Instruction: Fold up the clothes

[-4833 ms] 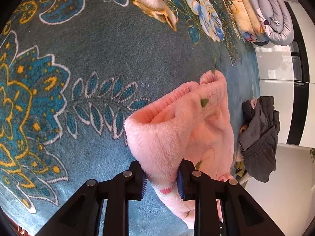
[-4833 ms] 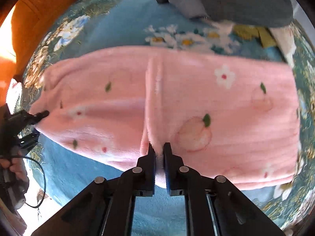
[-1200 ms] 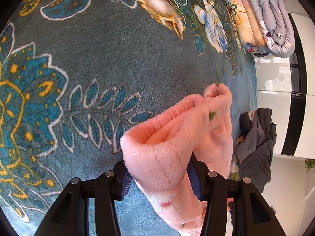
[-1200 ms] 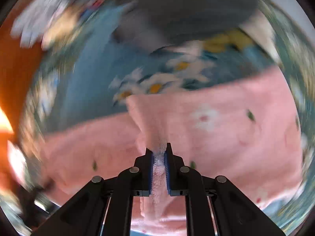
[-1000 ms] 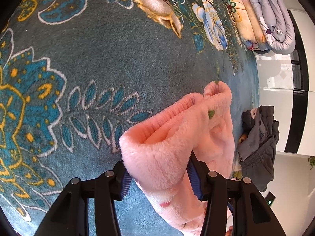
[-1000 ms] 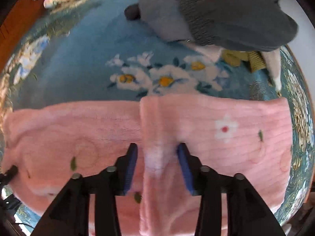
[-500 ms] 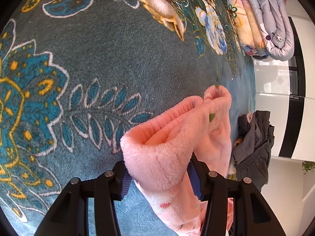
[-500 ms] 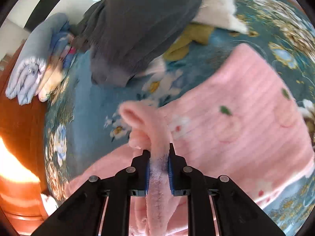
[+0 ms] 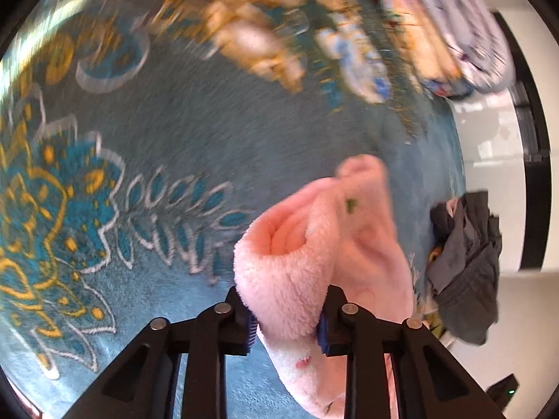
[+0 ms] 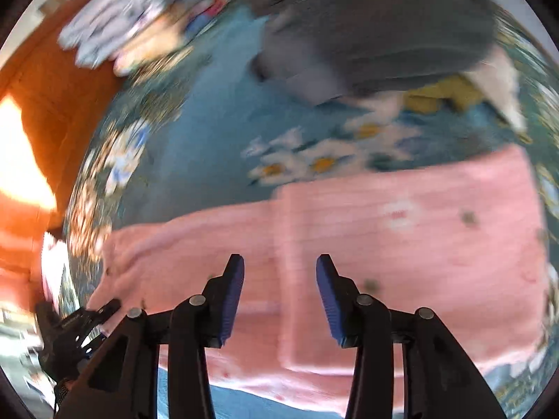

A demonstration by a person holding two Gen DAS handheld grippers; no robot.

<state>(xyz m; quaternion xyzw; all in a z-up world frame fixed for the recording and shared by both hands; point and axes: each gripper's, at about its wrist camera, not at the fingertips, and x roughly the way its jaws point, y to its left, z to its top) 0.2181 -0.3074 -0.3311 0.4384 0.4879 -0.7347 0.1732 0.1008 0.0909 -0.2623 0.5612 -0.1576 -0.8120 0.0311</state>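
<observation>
Beyond the pink garment [image 10: 401, 244], dark clothes [image 10: 377, 35] lie on the carpet [image 10: 216, 132].

Both grippers are built from matte black plastic linkages. On the left gripper [image 9: 285, 317], round silver screw heads are set at the joints, and blue ribbed pads line the inner faces. The right gripper [image 10: 279, 291] is fitted with matching silver screws and blue ribbed pads [image 10: 233, 293] on its fingers.

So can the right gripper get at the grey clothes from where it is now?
Probably yes. The right gripper is open and holds nothing; between it and the grey clothes lie only the flat pink garment and bare blanket. It must pass over those.
</observation>
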